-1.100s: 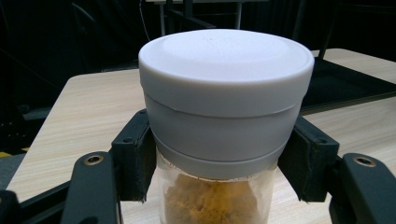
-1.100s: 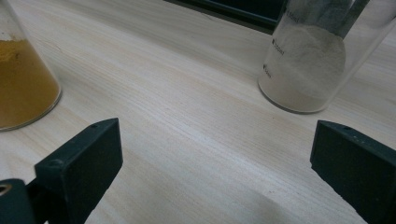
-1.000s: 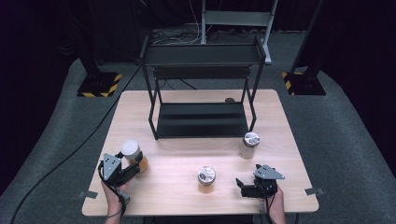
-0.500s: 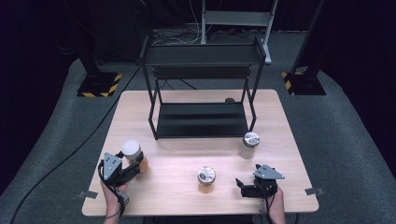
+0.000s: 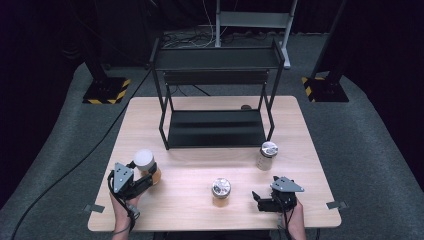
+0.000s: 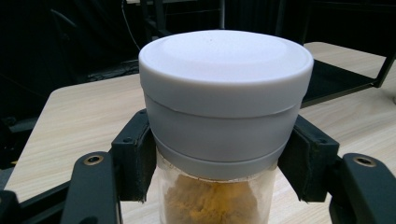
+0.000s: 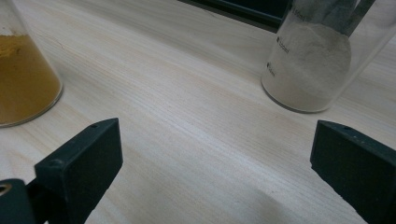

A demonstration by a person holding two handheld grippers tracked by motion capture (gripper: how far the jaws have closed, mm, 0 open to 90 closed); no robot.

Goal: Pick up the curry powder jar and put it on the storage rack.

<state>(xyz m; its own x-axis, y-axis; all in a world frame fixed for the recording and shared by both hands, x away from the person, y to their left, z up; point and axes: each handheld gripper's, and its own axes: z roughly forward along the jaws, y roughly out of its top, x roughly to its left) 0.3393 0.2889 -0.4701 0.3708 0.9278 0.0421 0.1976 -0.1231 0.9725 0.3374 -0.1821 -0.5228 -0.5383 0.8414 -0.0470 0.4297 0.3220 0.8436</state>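
Note:
My left gripper (image 5: pixel 148 172) is shut on a clear jar (image 5: pixel 145 162) of orange powder with a white lid, at the table's front left. In the left gripper view the pads (image 6: pixel 135 158) press the jar (image 6: pixel 226 88) from both sides just under the lid, with the left gripper (image 6: pixel 220 161) low in that view. Its base is hidden, so I cannot tell if it rests on the wood. My right gripper (image 5: pixel 257 201) lies at the front right, pointing left, open and holding nothing. In its own view the right gripper (image 7: pixel 217 163) spans bare wood.
A metal-lidded jar of orange powder (image 5: pixel 220 189) (image 7: pixel 23 79) stands at the front middle. A jar of white powder (image 5: pixel 267 155) (image 7: pixel 313 70) stands right of it, near the black two-level rack (image 5: pixel 215 127) at the back of the wooden table (image 5: pixel 200 165).
My left gripper and the jar in it have drifted slightly to the right. The right gripper has kept still.

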